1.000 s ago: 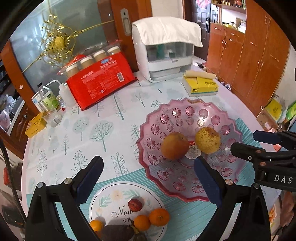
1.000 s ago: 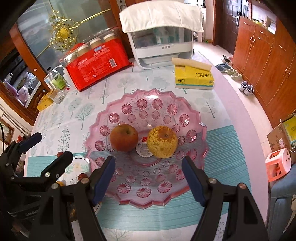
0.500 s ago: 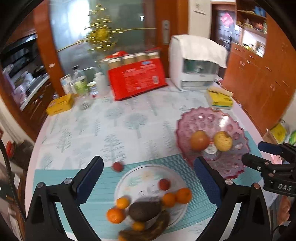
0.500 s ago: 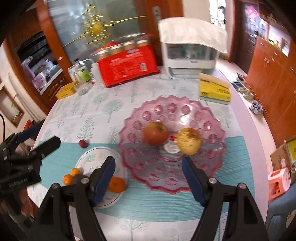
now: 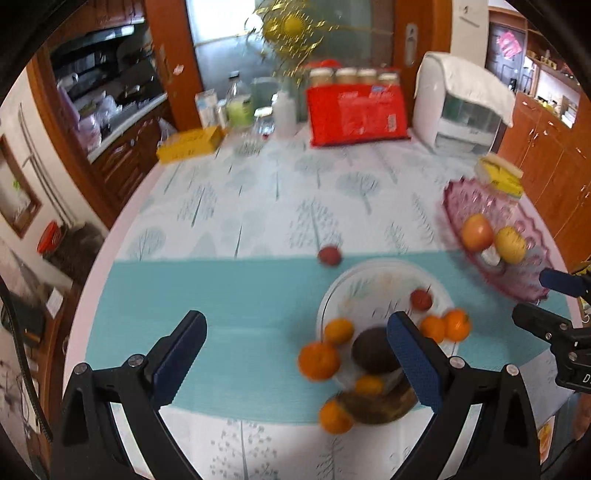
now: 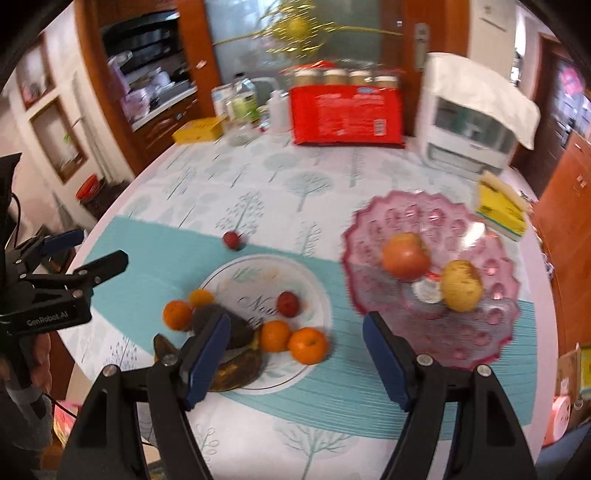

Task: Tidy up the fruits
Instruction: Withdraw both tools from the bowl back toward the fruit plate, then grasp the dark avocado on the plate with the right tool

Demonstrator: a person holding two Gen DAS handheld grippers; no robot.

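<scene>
counter (image 6: 258, 184): round, white cloth with pale tree print, teal band across near half
red package (image 6: 345, 116): standing at far edge, row of lidded jars (image 6: 347, 76) behind its top
white appliance (image 6: 469, 129): far right, white towel (image 6: 491, 92) draped over it
yellow tissue pack (image 6: 500, 210): right edge, in front of the appliance
yellow box (image 6: 197, 129): far left edge
bottles (image 6: 242, 101): cluster between yellow box and red package, blurred
wooden cabinets (image 5: 546, 162): right of counter
gold ornament (image 5: 291, 26): on glass door behind
</scene>
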